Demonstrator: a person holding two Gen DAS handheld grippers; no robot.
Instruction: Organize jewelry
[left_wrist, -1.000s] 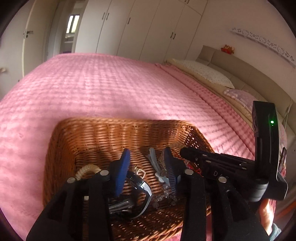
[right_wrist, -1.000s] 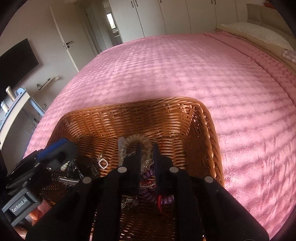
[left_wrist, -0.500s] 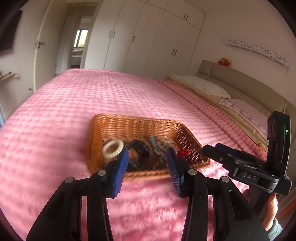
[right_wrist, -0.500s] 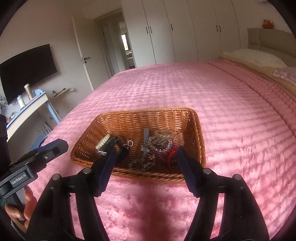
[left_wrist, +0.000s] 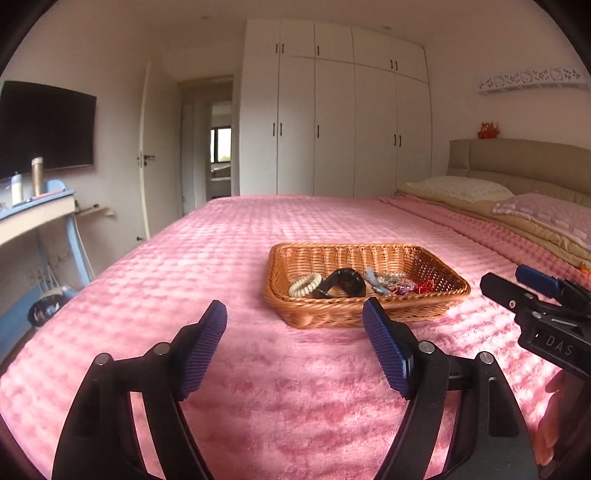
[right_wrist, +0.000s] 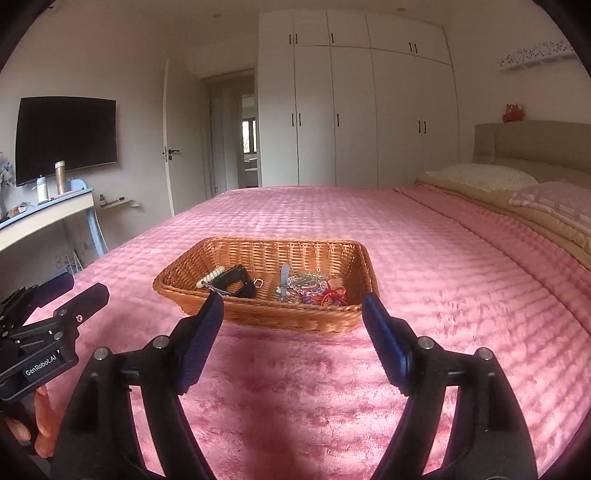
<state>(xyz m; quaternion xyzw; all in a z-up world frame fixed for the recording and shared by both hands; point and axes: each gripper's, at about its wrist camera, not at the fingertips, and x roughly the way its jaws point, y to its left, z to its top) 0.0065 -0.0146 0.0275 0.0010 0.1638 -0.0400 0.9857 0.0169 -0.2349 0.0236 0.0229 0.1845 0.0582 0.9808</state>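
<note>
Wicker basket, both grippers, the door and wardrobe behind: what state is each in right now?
Wicker basket: upright on the pink bedspread, holding jewelry.
Left gripper: open, empty, short of the basket.
Right gripper: open, empty, short of the basket.
Black watch: in the basket, beside the cream bracelet.
Bedroom door: open.
Wardrobe doors: shut.

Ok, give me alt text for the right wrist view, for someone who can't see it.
A wicker basket of jewelry sits on a pink bedspread, with the open, empty right claw hovering in front of it. Inside lie a cream coiled bracelet, a black watch and tangled beaded pieces; the left claw shows at left.
</note>
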